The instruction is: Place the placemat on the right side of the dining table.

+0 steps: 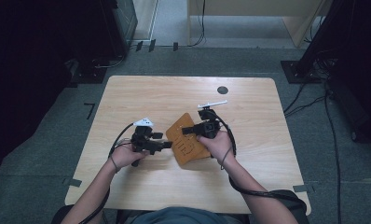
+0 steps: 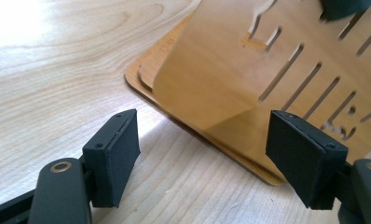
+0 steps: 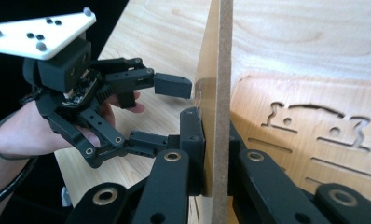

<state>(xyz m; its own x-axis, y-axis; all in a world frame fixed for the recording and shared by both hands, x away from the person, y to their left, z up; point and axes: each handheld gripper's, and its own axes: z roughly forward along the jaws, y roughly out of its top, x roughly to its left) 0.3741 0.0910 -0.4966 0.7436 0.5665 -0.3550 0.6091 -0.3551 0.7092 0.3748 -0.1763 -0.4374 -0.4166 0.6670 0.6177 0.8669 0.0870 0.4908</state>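
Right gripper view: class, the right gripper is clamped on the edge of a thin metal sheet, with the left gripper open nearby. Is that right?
Not quite. The right gripper is clamped on a thin wooden board, not metal; the right gripper view shows its fibrous edge. The left gripper is indeed open nearby.

My left hand [image 1: 124, 155] gripped the handle of my left gripper [image 1: 167, 145], which pointed level toward my right side; its jaws stood apart, and its grey three-cornered plate [image 1: 144, 122] faced up. My right hand [image 1: 219, 143] held my right gripper [image 1: 187, 130] pointing back toward my left one, jaws clamped shut on a thin upright edge, their pads [image 3: 193, 140] pressing from both sides. Both my forearms came in bare from below, angled inward, and a cable looped around each wrist. My two grippers sat just beside one another, tips facing.
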